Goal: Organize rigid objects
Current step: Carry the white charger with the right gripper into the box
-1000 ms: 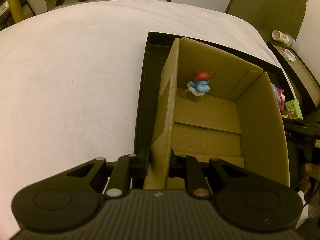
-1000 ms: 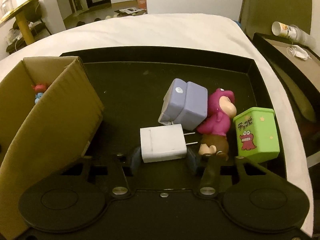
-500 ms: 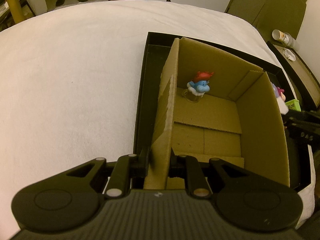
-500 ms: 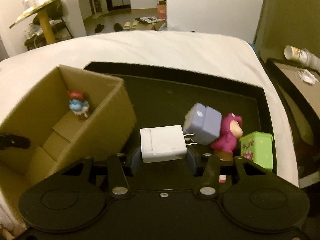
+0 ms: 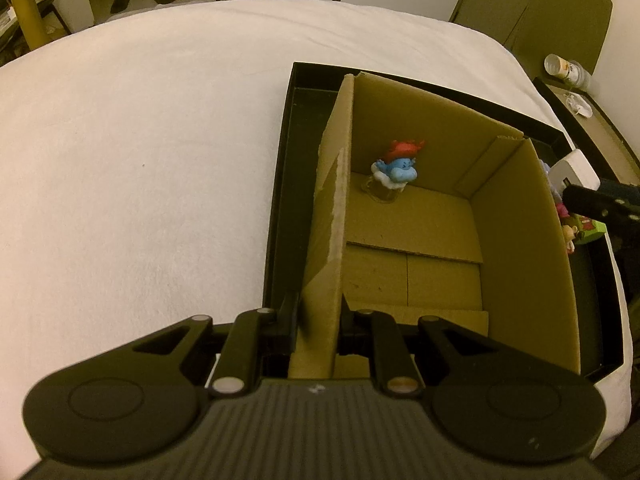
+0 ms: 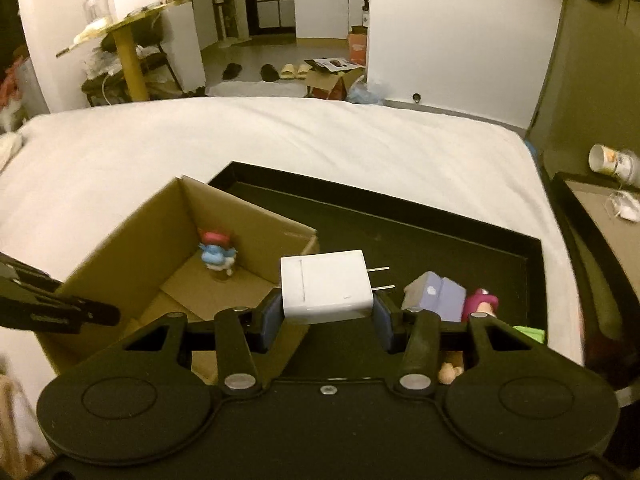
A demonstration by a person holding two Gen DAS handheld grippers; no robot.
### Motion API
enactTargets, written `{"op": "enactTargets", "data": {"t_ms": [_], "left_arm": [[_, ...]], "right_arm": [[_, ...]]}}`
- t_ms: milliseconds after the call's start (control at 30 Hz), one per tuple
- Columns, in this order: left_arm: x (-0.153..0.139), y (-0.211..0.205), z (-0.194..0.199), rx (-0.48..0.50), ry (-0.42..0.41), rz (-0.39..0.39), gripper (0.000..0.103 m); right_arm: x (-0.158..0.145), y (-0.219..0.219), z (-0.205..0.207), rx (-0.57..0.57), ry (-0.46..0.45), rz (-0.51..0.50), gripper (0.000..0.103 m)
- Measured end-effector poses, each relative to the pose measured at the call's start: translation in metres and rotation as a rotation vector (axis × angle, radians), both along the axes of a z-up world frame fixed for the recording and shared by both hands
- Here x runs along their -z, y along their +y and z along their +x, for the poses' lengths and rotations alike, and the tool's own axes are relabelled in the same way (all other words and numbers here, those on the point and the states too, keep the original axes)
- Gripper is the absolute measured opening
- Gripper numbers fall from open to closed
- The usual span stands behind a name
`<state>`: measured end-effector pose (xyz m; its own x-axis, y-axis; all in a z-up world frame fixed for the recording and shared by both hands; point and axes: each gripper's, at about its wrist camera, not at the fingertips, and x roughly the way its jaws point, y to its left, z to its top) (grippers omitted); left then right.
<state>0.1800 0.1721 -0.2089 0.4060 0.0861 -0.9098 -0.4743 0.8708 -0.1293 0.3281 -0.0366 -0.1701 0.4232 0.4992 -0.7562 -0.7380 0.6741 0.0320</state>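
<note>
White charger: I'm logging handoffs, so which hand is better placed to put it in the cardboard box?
Right. The right gripper already grips the white charger above the tray, while the left gripper clamps the cardboard box wall.

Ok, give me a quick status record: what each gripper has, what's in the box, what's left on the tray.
left gripper: shut on the near wall of the cardboard box
right gripper: shut on the white charger, held above the tray
in box: blue figurine with a red hat
on black tray: purple adapter, pink toy, green box
</note>
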Motion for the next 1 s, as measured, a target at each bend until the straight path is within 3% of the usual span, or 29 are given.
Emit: {"op": "enactTargets", "data": {"t_ms": [467,1000], "left_arm": [[0.003,0.000,0.001,0.010,0.000,-0.005,0.015],[0.001,-0.001,0.003,0.029,0.014,0.001,0.015]], "right_arm": [[-0.007,0.018,-0.011,-0.047,-0.013,0.017,0.046],[0.003,0.060,-0.025,-0.201,-0.087,-0.066,0.046]]}}
